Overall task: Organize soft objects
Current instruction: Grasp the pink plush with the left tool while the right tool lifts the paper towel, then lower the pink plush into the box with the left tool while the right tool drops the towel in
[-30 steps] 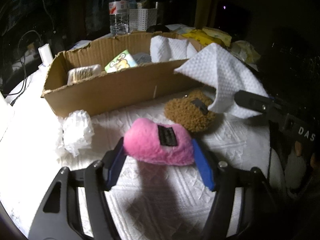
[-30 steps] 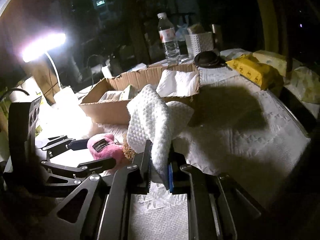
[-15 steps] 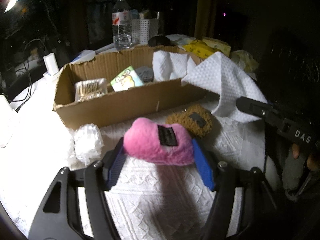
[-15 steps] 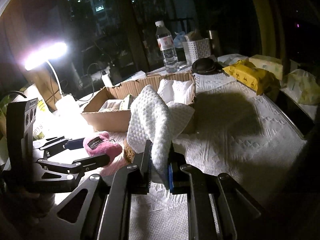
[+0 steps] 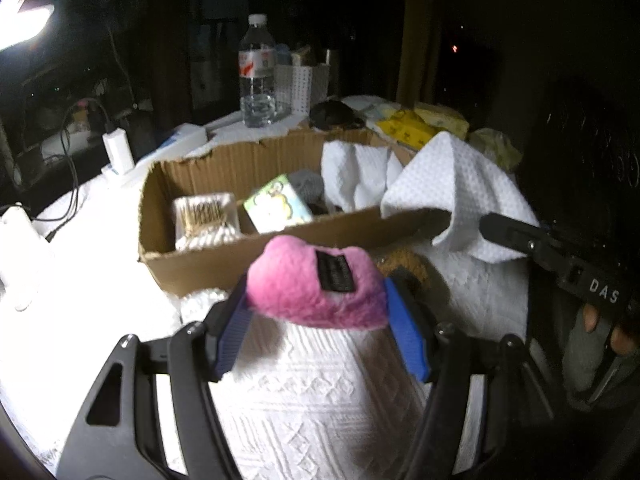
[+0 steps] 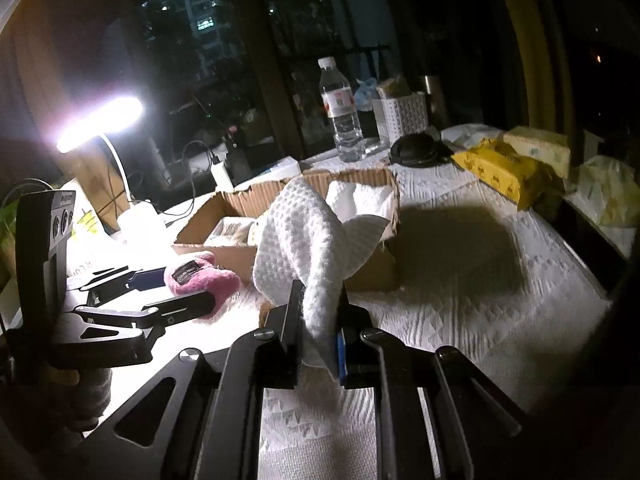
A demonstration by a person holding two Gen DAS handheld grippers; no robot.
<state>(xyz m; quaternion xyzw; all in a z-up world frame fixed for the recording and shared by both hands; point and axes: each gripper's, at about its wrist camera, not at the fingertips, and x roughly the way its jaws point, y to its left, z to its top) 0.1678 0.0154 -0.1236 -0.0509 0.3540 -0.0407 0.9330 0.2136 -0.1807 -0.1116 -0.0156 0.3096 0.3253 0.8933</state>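
My left gripper (image 5: 316,300) is shut on a pink plush toy (image 5: 316,286) with a black label and holds it above the white cloth, just in front of the cardboard box (image 5: 224,258). The toy also shows in the right wrist view (image 6: 200,278). My right gripper (image 6: 318,312) is shut on a white waffle towel (image 6: 304,244), which hangs over the box's near right corner (image 6: 376,268). The towel also shows in the left wrist view (image 5: 460,184). A brown plush toy (image 5: 404,266) lies on the cloth, partly hidden behind the pink one.
The box holds cotton swabs (image 5: 204,216), a small printed pack (image 5: 276,204) and white cloths (image 5: 352,172). Behind it stand a water bottle (image 5: 258,76), a white basket (image 5: 304,84) and yellow packs (image 5: 404,130). A lit desk lamp (image 6: 100,124) stands at the left.
My left gripper has lifted the pink toy and carried it toward the box front. My right gripper has raised the towel slightly higher over the box corner.
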